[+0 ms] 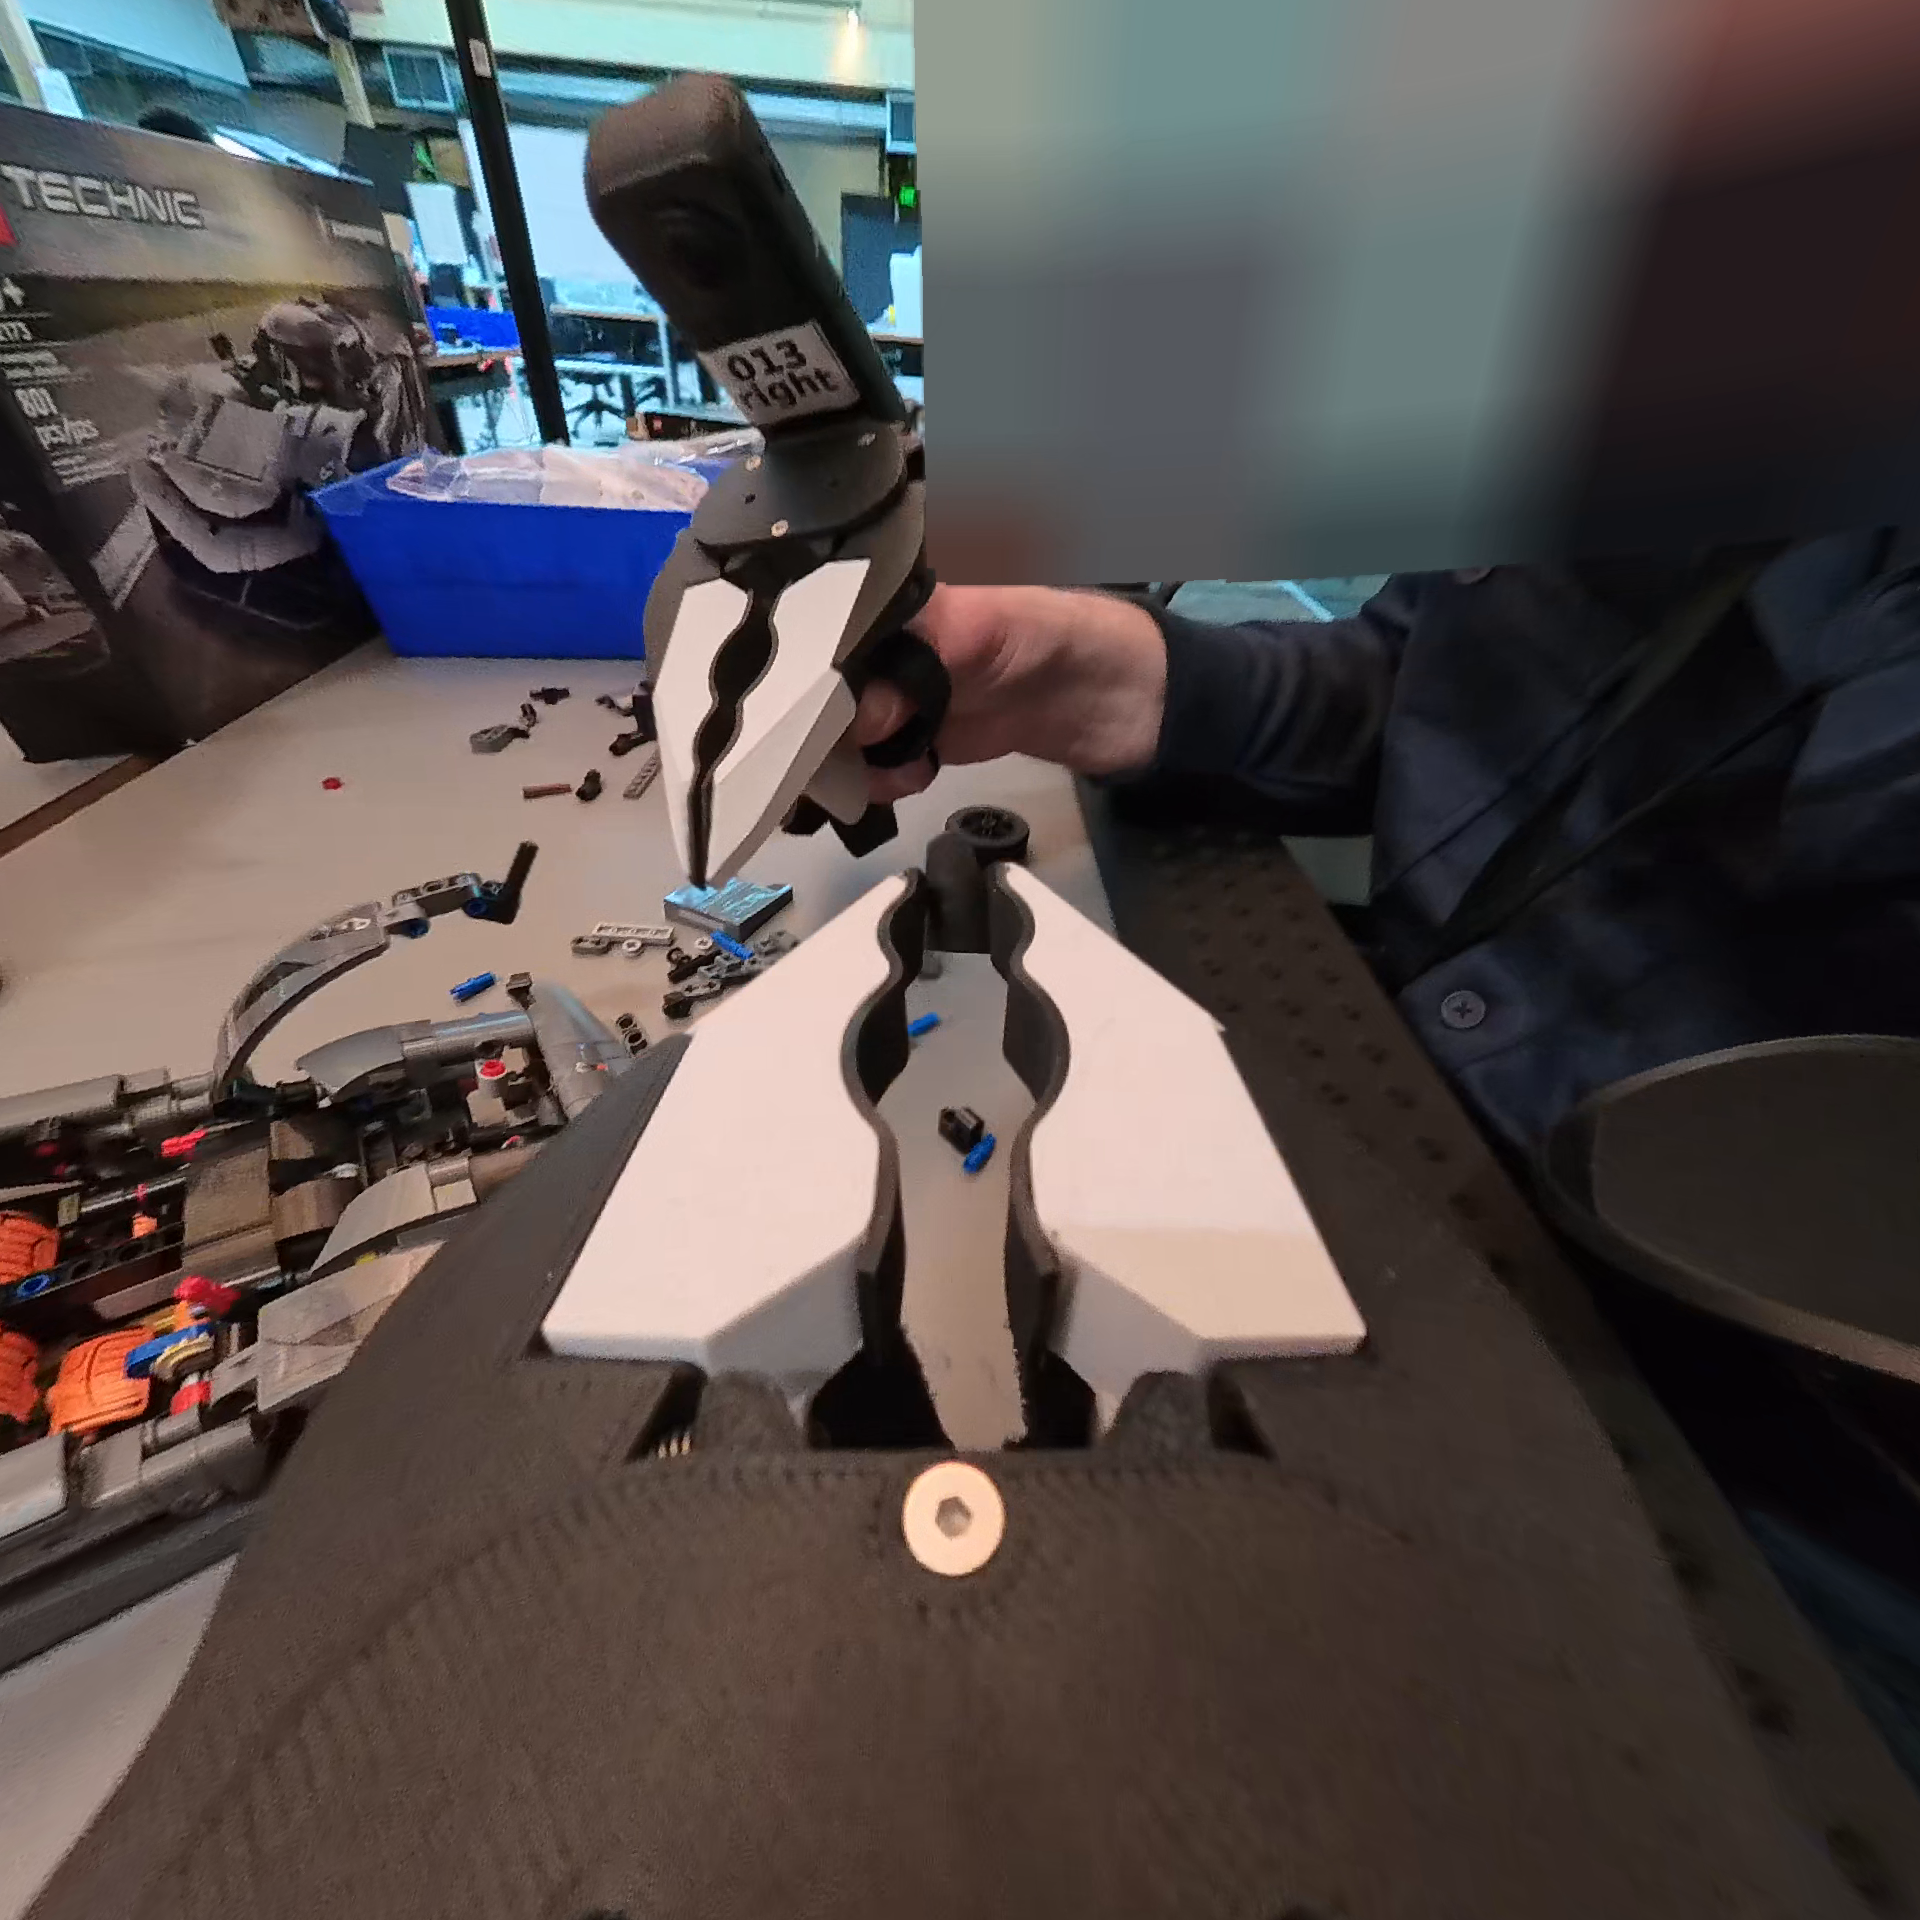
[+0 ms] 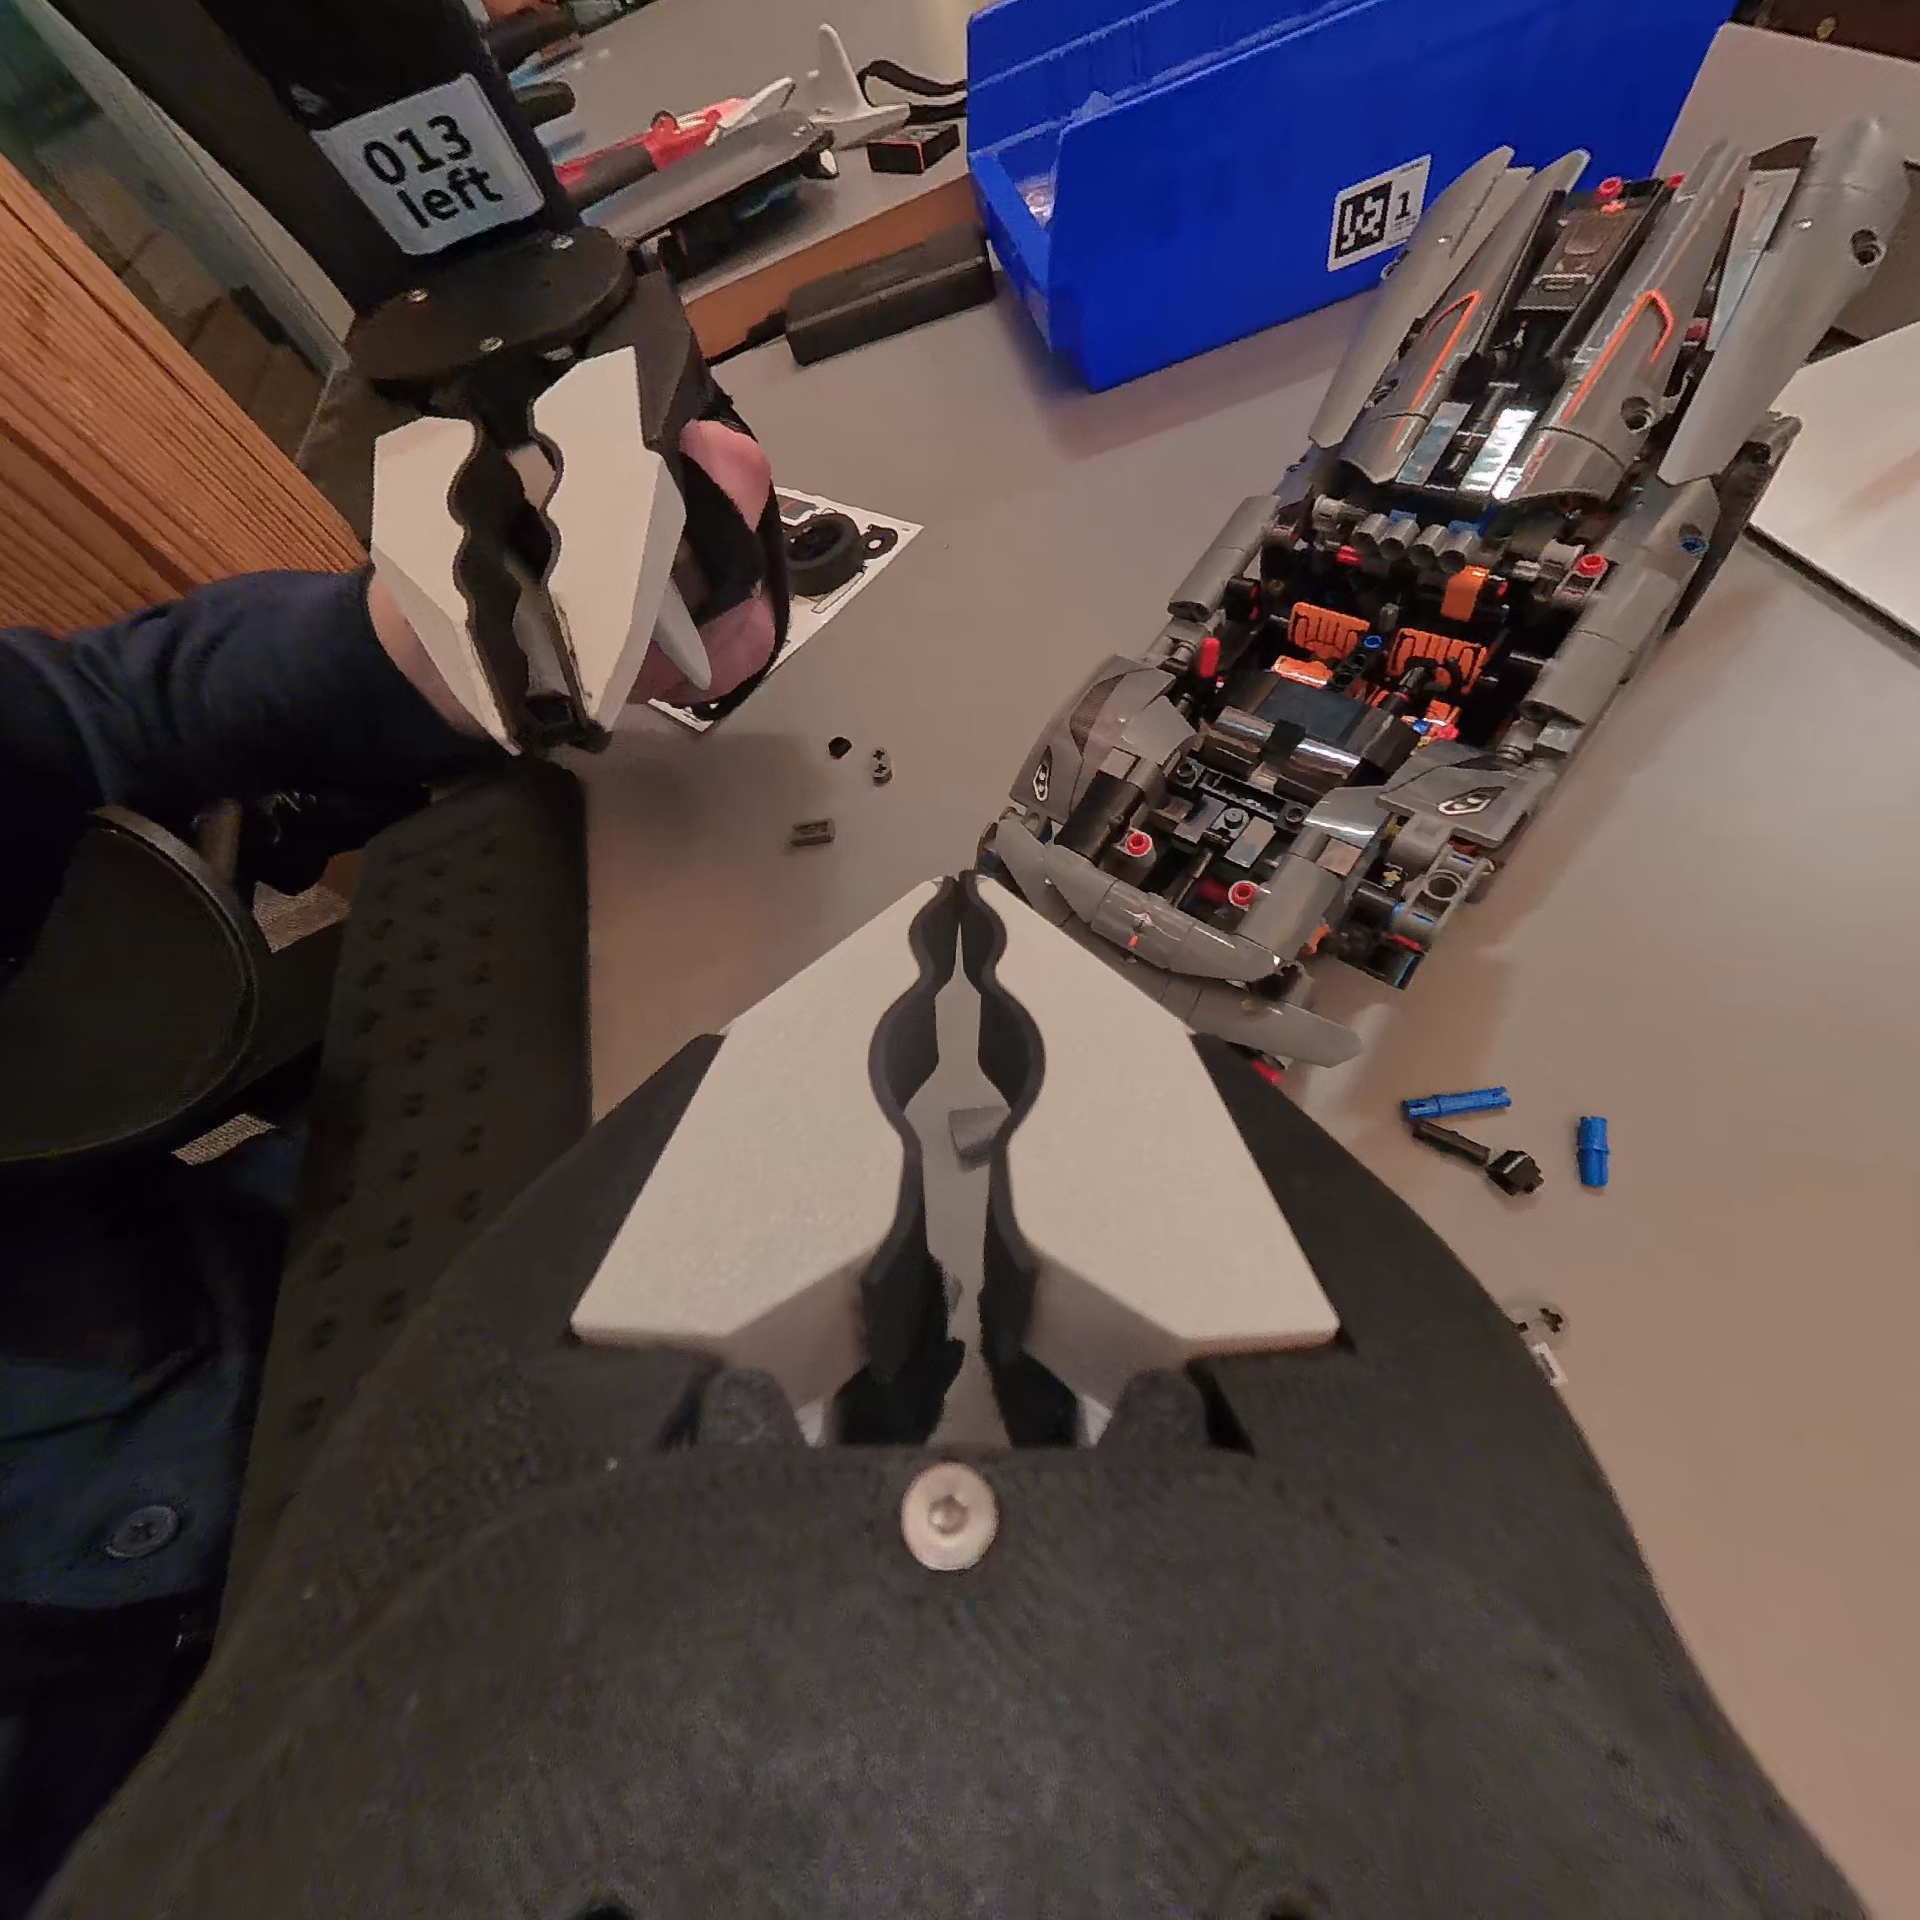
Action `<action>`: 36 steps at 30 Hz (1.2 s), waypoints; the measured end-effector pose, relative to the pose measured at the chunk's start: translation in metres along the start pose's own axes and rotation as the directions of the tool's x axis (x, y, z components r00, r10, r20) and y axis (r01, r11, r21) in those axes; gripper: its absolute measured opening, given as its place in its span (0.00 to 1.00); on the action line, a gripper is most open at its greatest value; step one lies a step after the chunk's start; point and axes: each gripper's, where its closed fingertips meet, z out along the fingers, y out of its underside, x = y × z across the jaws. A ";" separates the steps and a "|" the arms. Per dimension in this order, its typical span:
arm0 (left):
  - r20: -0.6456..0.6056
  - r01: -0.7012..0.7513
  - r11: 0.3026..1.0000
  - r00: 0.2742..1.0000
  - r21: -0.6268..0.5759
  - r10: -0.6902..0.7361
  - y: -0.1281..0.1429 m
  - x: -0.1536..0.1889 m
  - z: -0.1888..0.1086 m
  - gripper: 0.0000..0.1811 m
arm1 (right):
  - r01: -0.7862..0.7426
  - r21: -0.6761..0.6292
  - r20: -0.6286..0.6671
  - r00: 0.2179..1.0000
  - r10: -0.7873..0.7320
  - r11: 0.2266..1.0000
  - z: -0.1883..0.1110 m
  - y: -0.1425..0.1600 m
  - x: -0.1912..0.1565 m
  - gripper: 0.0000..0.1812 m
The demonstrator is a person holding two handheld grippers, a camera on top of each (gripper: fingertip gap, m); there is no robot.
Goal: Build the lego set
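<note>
While the half-built lego car [image 2: 1434, 665] lies on the grey table [image 2: 1039, 540] with its nose toward the cameras, the right gripper [image 2: 958, 891] hovers just in front of that nose with its white fingers pressed together at the tips and nothing visible between them. In the left wrist view the same gripper [image 1: 698, 871] points down at a small shiny grey tile [image 1: 727, 904] lying beyond the car's nose, its closed tips at or just above the tile's near corner; whether they touch it cannot be told. The left gripper [image 1: 956, 883] stands to the side of the car, toward the table edge, with its fingers parted around a black cylindrical piece [image 1: 954, 894], which the right wrist view shows seated between the tips [image 2: 551, 717]. A black wheel [image 1: 987, 831] sits just behind that piece. Loose parts are scattered around the car: blue pins [image 2: 1455, 1103] and a black axle piece [image 2: 1475, 1151] beside its front corner, small dark bits [image 2: 812, 833] between the car and the left gripper, and grey connectors [image 1: 727, 961] near the tile. A blue bin [image 2: 1247, 187] stands behind the car's tail, and the set's dark box [image 1: 197, 416] stands upright beside the bin.
</note>
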 end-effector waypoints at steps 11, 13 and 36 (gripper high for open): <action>-0.007 0.087 0.994 0.996 0.062 -0.087 -0.004 -0.009 0.000 0.05 | 0.018 0.100 0.192 0.981 -0.037 0.995 0.002 -0.017 -0.037 0.00; 0.025 0.074 0.997 0.997 0.020 -0.074 0.003 -0.012 0.003 0.05 | 0.006 0.084 0.178 0.984 -0.021 0.996 0.003 -0.014 -0.032 0.00; 0.284 -0.231 0.863 0.879 -0.448 0.383 0.041 -0.044 0.014 0.05 | -0.116 0.065 0.341 0.936 0.087 0.991 0.008 -0.010 -0.044 0.05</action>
